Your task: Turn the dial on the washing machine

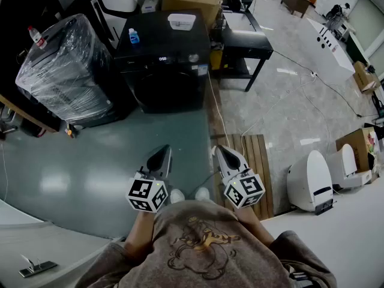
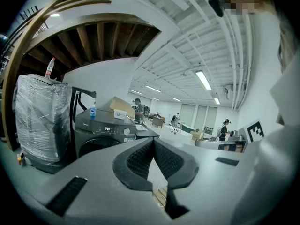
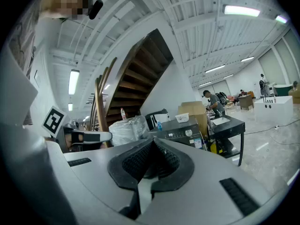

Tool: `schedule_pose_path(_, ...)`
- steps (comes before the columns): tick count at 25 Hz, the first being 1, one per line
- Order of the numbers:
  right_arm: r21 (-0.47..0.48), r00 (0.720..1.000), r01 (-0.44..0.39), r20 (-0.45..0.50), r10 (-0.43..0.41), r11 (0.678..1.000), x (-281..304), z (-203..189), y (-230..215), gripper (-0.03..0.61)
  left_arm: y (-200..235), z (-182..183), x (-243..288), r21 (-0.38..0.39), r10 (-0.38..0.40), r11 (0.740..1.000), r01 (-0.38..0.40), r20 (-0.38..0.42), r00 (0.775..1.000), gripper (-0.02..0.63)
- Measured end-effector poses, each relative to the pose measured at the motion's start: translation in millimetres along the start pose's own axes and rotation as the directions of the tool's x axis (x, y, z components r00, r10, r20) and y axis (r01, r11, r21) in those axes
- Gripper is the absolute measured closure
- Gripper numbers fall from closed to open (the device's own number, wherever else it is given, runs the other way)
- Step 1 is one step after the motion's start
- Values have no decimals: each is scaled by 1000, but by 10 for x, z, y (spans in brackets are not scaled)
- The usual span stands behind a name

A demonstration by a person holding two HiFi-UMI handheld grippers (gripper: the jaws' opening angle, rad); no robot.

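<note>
The black front-loading washing machine (image 1: 161,71) stands a few steps ahead of me on the grey floor. Its round silver dial (image 1: 193,57) is at the right end of the control panel. My left gripper (image 1: 164,153) and right gripper (image 1: 218,152) are held side by side near my body, both shut with nothing between the jaws and far from the machine. From the left gripper view, the machine (image 2: 101,137) and dial (image 2: 126,131) appear left of the shut jaw tips (image 2: 153,142). The right gripper view has the dial (image 3: 189,132) right of the tips (image 3: 153,142).
A blue bottle (image 1: 134,36) and a white tub (image 1: 181,21) sit on the washer. A plastic-wrapped bulk (image 1: 66,71) stands to its left and a black table (image 1: 246,41) to its right. A wooden pallet (image 1: 255,155) and white appliances (image 1: 312,182) are on my right. A cable (image 1: 217,116) crosses the floor.
</note>
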State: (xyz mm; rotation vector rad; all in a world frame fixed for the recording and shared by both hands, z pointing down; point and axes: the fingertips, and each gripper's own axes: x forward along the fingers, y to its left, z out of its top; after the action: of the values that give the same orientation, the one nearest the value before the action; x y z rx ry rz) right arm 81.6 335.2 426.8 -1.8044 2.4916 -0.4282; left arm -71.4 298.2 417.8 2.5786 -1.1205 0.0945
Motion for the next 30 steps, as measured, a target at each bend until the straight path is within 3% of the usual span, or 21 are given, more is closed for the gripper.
schedule_pose_path(8,19,1000,-17,11,17,1000,-36,8,-204,577,-116,-83,166,0,16,1000,-16,-7,1000,614)
schedule_pose_path(18,5,999,-34,-42,34,999,15,-138,-432,577,-152,-100,377,0,26,1000,-26,12,1000,614)
schedule_pose_path(30,2,997,-39,-64,39,999,875,-35,-586,578,472,179,1090,-10,-1,1000,2,11,1000,614)
